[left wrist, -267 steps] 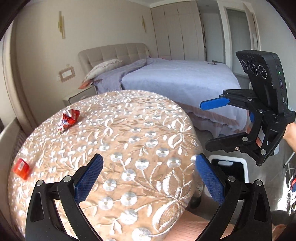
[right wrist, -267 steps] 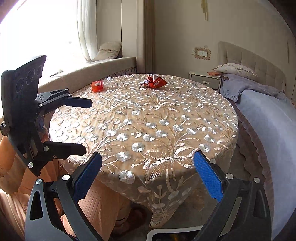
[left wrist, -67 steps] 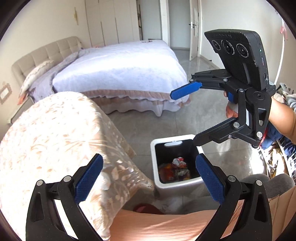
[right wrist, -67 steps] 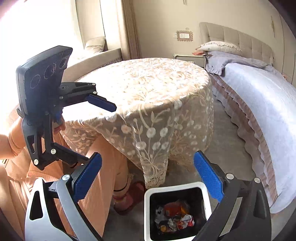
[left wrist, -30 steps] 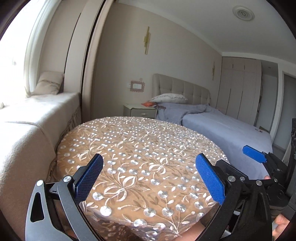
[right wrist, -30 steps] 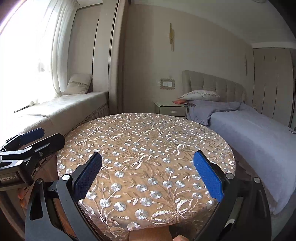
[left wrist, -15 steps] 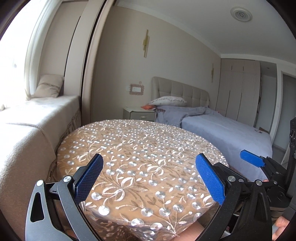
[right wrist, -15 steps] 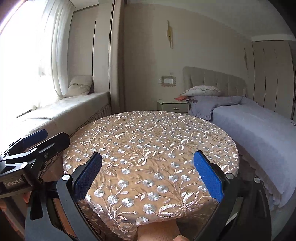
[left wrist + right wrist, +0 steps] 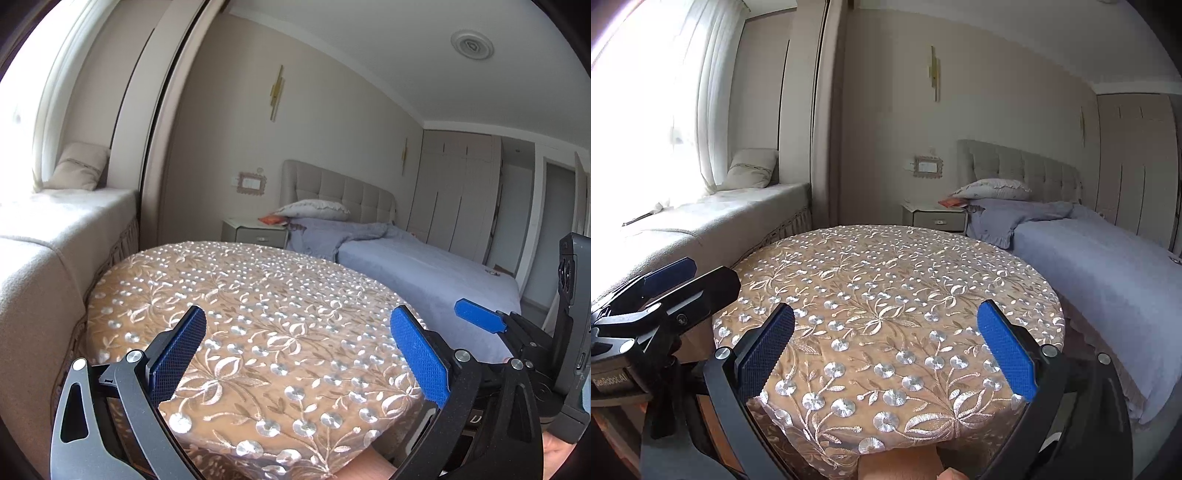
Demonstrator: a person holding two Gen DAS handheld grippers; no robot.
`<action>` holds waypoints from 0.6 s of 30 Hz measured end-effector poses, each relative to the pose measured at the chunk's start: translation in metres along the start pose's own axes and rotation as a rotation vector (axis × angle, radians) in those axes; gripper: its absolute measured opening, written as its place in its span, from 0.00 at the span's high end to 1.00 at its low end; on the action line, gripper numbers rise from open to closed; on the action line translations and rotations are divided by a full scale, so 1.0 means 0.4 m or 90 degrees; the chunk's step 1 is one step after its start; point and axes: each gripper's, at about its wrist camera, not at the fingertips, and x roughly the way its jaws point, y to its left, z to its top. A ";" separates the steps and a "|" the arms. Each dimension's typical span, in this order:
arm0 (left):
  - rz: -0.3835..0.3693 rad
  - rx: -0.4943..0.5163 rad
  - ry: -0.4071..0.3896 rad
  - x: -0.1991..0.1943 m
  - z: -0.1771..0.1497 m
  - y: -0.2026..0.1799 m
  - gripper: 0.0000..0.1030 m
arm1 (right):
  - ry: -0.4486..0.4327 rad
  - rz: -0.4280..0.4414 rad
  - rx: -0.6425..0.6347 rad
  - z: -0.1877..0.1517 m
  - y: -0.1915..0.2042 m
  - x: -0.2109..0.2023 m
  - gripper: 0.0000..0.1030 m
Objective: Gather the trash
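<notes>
A round table [image 9: 258,295] under a beige cloth with silver flower embroidery fills both views [image 9: 886,288]; no wrapper or other trash shows on it. My left gripper [image 9: 297,354] is open and empty, held at the table's near edge. My right gripper [image 9: 884,352] is open and empty at the same edge. Each gripper also shows from the side in the other's view: the right one at the right edge of the left wrist view [image 9: 517,339], the left one at the left edge of the right wrist view [image 9: 665,295]. The trash bin is out of view.
A cushioned window seat [image 9: 713,221] with a pillow runs along the left. A bed with a lilac cover [image 9: 1108,266] stands to the right, with a nightstand [image 9: 934,216] behind the table. Wardrobes [image 9: 454,206] line the far wall.
Both grippers tilted slightly upward over the last second, so the table sits lower in view. Earlier, red wrappers lay on the table; 2.2 s ago both grippers hovered open over a bin holding wrappers.
</notes>
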 end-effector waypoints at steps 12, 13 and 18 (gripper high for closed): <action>-0.019 -0.048 0.006 0.009 -0.008 0.019 0.05 | -0.001 -0.008 -0.006 -0.005 0.002 0.004 0.04; -0.015 -0.046 0.004 0.009 -0.009 0.020 0.05 | -0.001 -0.009 -0.006 -0.005 0.001 0.004 0.04; 0.003 -0.042 -0.005 0.004 -0.008 0.020 0.05 | -0.004 -0.014 -0.007 -0.009 -0.003 0.001 0.04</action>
